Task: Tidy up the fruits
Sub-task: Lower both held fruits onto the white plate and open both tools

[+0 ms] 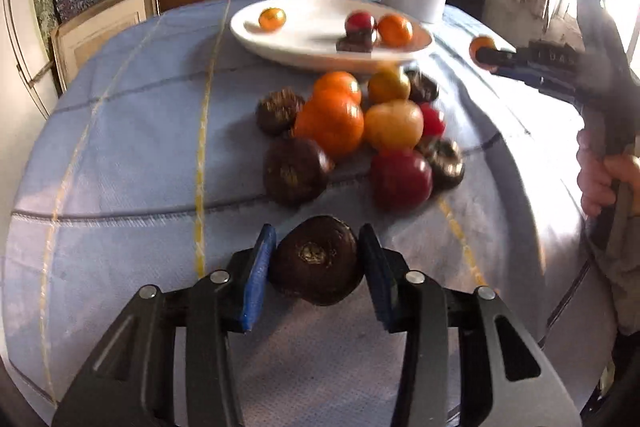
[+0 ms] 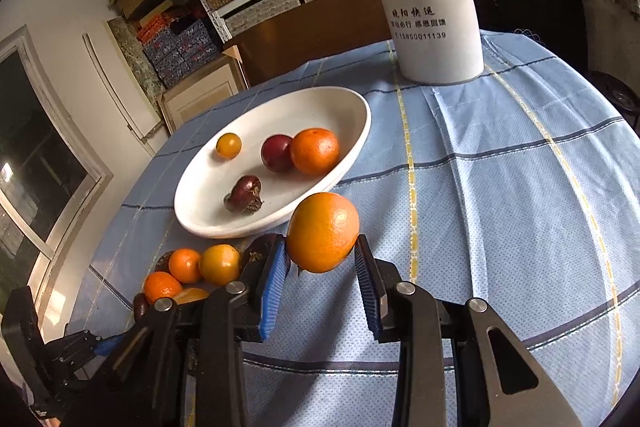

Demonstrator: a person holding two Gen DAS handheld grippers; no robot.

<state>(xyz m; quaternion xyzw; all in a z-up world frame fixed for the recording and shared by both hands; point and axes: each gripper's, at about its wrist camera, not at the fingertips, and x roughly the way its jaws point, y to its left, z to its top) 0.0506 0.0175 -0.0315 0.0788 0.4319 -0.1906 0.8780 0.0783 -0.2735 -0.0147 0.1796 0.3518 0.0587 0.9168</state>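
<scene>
My left gripper [image 1: 318,261] is shut on a dark brown round fruit [image 1: 316,261], held just above the cloth in front of a pile of fruits [image 1: 352,131]: oranges, yellow ones, red ones and dark ones. My right gripper [image 2: 322,259] is shut on an orange [image 2: 323,231], held above the cloth beside the near rim of the white oval plate [image 2: 352,107]. The plate holds several fruits: a small yellow one, a dark red one, an orange and a dark brown one. The right gripper with its orange [image 1: 482,51] also shows in the left wrist view, right of the plate [image 1: 280,47].
A tall white thermos jug [image 2: 432,7] stands behind the plate on the blue checked tablecloth [image 2: 500,187]. The round table's edge curves off on all sides. Shelves with boxes stand behind. A hand [image 1: 604,179] holds the right gripper's handle.
</scene>
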